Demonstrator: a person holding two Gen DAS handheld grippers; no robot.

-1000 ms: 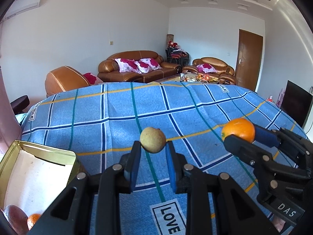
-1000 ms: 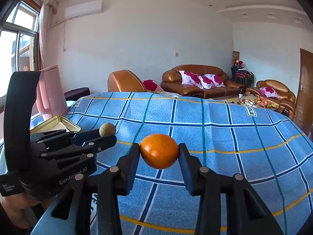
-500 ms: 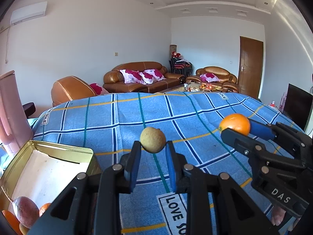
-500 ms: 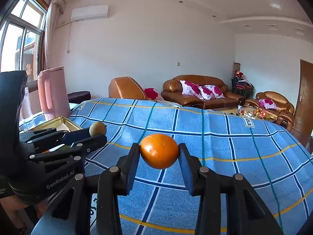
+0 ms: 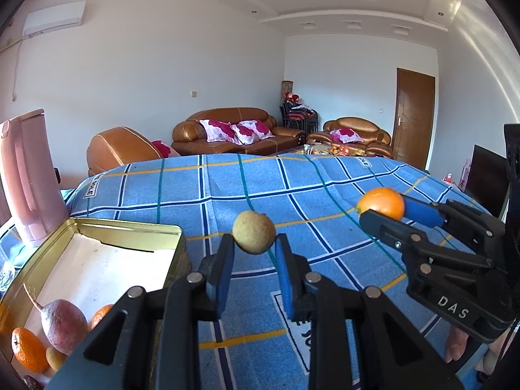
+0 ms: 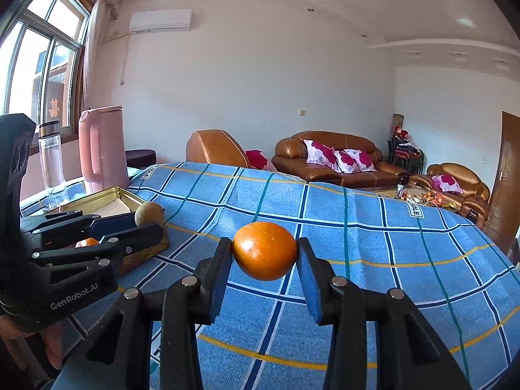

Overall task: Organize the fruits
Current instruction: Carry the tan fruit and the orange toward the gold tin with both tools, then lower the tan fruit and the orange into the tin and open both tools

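The left gripper [image 5: 254, 253] is pinching a small tan fruit [image 5: 253, 232] above the desk, beside the gold tin [image 5: 130, 227]; the right gripper [image 6: 264, 260] is pinching an orange [image 6: 264, 250]. Lowering each into the tin before releasing seems wise

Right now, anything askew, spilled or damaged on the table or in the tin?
Nothing stands out. The left gripper holds a small tan fruit, the right gripper an orange; the gold tin sits flat with fruit inside.
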